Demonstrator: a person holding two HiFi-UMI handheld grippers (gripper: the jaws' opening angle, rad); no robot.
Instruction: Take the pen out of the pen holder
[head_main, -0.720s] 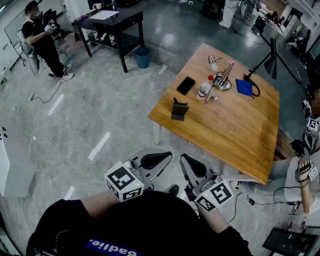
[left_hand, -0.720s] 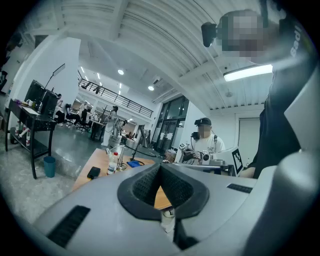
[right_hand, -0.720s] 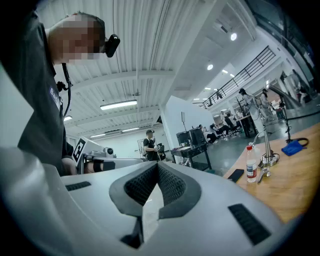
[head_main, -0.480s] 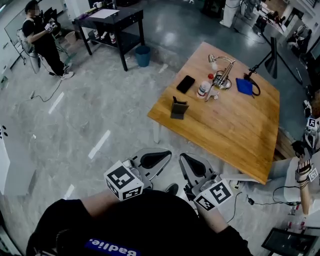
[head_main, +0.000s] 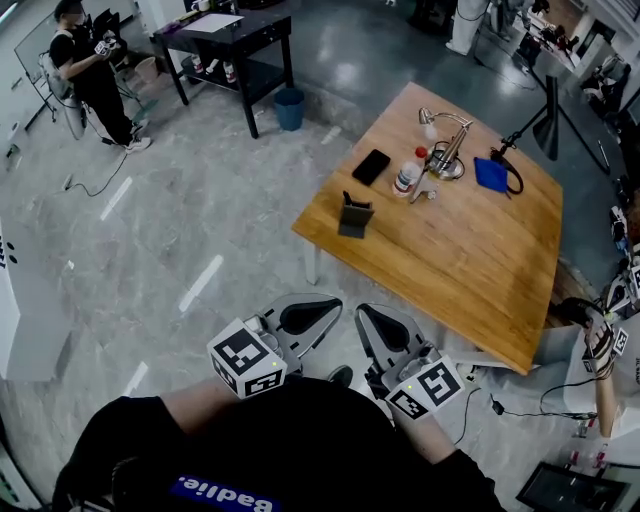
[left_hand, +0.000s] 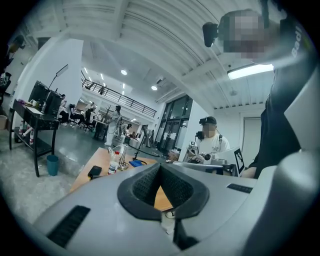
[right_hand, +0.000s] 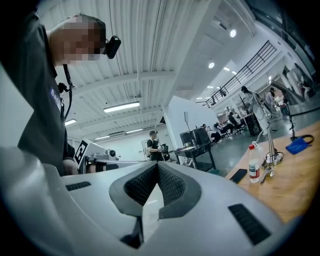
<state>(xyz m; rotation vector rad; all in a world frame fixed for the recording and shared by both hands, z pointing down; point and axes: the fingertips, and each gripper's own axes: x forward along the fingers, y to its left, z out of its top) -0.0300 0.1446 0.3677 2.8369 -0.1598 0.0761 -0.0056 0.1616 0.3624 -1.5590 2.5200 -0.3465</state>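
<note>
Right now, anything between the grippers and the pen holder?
Nothing visible. The left gripper and right gripper are shut and empty, short of the table. Only floor lies between them and the pen holder, which stands near the table's nearest corner. The phone and bottle stand beyond it.

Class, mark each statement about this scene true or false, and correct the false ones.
1. The left gripper and right gripper are both shut and empty. True.
2. The pen holder stands on the floor. False: the pen holder stands on the wooden table, near its edge.
3. A black phone lies on the table. True.
4. The right gripper grips the bottle. False: the bottle stands on the table beside the phone, far from both grippers.
</note>
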